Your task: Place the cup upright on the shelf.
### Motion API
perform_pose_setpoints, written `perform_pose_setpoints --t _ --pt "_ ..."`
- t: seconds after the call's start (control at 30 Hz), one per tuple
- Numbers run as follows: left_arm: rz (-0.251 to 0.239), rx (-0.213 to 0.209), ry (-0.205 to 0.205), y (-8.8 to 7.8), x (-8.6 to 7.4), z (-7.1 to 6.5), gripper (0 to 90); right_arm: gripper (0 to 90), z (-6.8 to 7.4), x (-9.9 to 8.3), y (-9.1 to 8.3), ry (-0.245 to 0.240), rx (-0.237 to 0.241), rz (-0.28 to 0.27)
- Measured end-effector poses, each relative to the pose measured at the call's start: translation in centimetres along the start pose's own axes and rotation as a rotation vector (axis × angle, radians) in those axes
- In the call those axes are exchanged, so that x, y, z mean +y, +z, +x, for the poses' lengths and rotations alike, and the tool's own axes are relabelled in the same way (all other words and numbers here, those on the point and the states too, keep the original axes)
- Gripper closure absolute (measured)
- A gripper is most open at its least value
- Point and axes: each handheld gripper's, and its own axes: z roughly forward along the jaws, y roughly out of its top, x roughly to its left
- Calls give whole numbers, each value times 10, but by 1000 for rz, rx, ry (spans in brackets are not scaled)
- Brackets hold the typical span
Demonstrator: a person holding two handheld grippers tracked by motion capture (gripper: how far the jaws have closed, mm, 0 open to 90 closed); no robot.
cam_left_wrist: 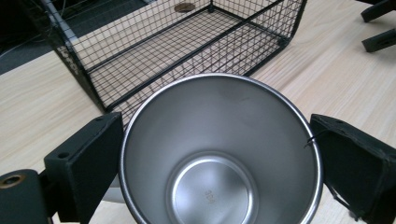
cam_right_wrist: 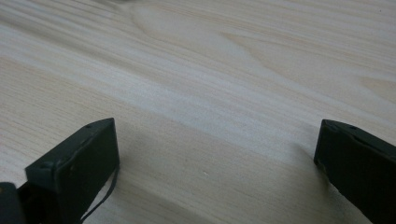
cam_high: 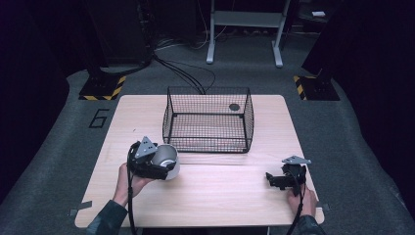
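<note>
L claw clamped on steel cup, tilted, mouth toward wire basket; R claw wide open, low over bench, nothing held

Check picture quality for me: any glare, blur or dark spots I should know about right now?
High view: the tabletop is evenly lit, surroundings fall into darkness. Left gripper view: the steel cup in the left claw is sharp, soft sheen only, wire basket crisp. Right gripper view: the right claw casts a soft shadow; far wood blurs.
</note>
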Motion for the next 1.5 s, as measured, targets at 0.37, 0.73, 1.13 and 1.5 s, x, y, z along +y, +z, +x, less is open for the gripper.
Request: perform_pose_setpoints --t 0.37,0.73,1.13,1.5 --pt "-6 -34 4 7 9 -6 62 0 0 0 0 0 0 0" --pt "-19 -53 27 9 26 -10 62 0 0 0 0 0 0 0" --pt "-24 -89 57 13 49 -15 62 0 0 0 0 0 0 0" --pt "-39 -93 75 11 71 -15 62 0 0 0 0 0 0 0"
